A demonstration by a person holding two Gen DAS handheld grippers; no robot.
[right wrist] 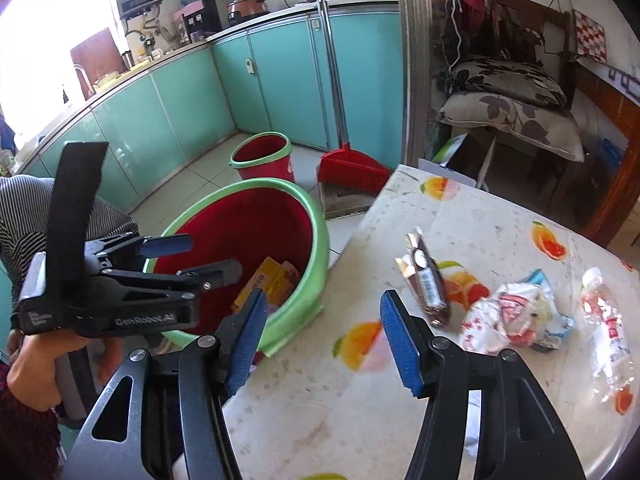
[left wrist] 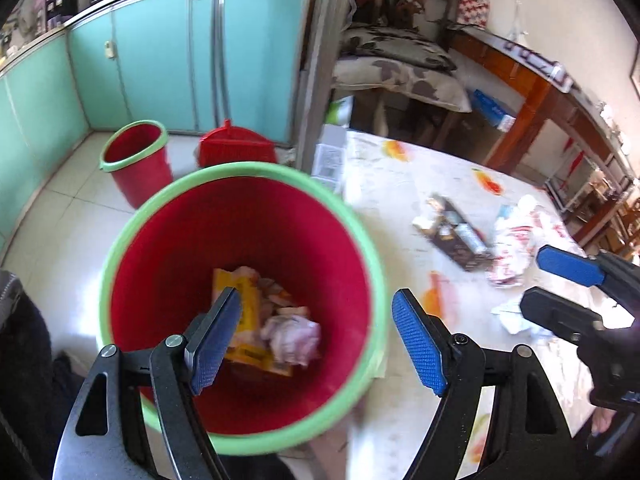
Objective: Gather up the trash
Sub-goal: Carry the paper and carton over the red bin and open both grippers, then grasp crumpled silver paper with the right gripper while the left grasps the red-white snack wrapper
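Note:
A red bin with a green rim (left wrist: 244, 172) stands beside the table and holds a yellow wrapper (left wrist: 250, 320) and a pink crumpled scrap (left wrist: 296, 336). My left gripper (left wrist: 316, 340) is open and empty over the bin's mouth; it also shows in the right wrist view (right wrist: 192, 254). My right gripper (right wrist: 324, 344) is open and empty over the table edge; it also shows in the left wrist view (left wrist: 536, 284). On the table lie a dark brown wrapper (right wrist: 428, 280), a crumpled red-and-white wrapper (right wrist: 508, 316) and a clear plastic bottle (right wrist: 604, 328).
The table (right wrist: 500, 216) has a fruit-print cloth. A second red bin (right wrist: 264, 156) and a red broom with dustpan (right wrist: 352, 168) stand on the kitchen floor by teal cabinets (right wrist: 280, 80). A chair with cushions (right wrist: 512, 108) is beyond the table. White paper scraps (left wrist: 512, 316) lie near the right gripper.

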